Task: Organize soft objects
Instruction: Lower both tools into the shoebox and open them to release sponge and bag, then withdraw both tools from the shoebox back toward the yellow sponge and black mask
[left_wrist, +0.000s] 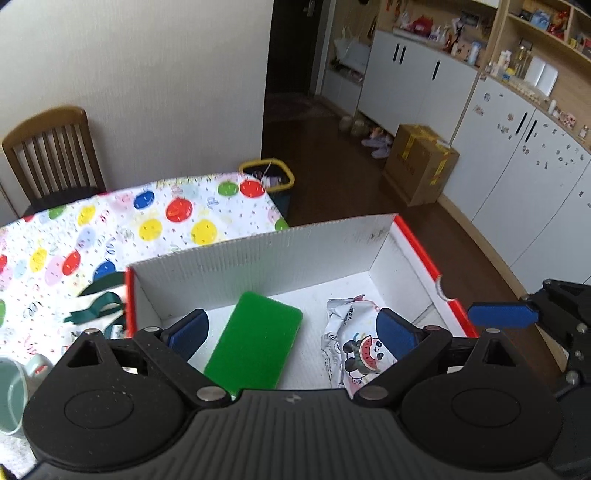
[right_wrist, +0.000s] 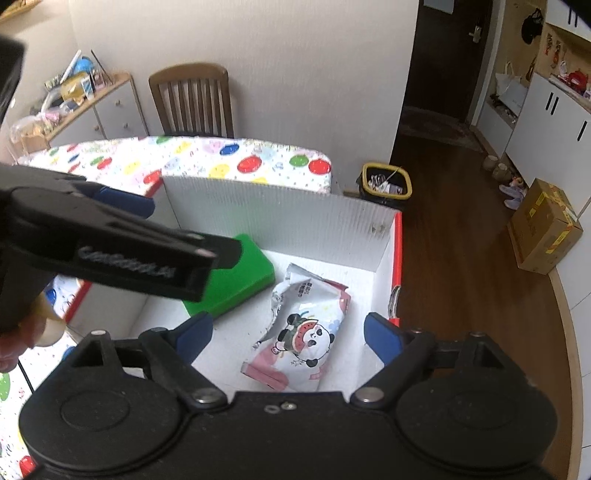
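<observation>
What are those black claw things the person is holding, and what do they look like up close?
Two matching hand-held tools. The left gripper and right gripper each have a ribbed black plastic body, round discs, silver pivot screws and two dark blue padded fingers. Pale lettering runs along the left one's side.

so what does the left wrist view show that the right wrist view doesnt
Only the left wrist view shows the green ribbon on the tablecloth beside the box and a pale mug at the lower left edge.

Only the right wrist view shows a cluttered sideboard left of the chair and part of a hand.

Both show the white box holding the green sponge and the panda packet, each gripper open above it: left gripper, right gripper.
</observation>
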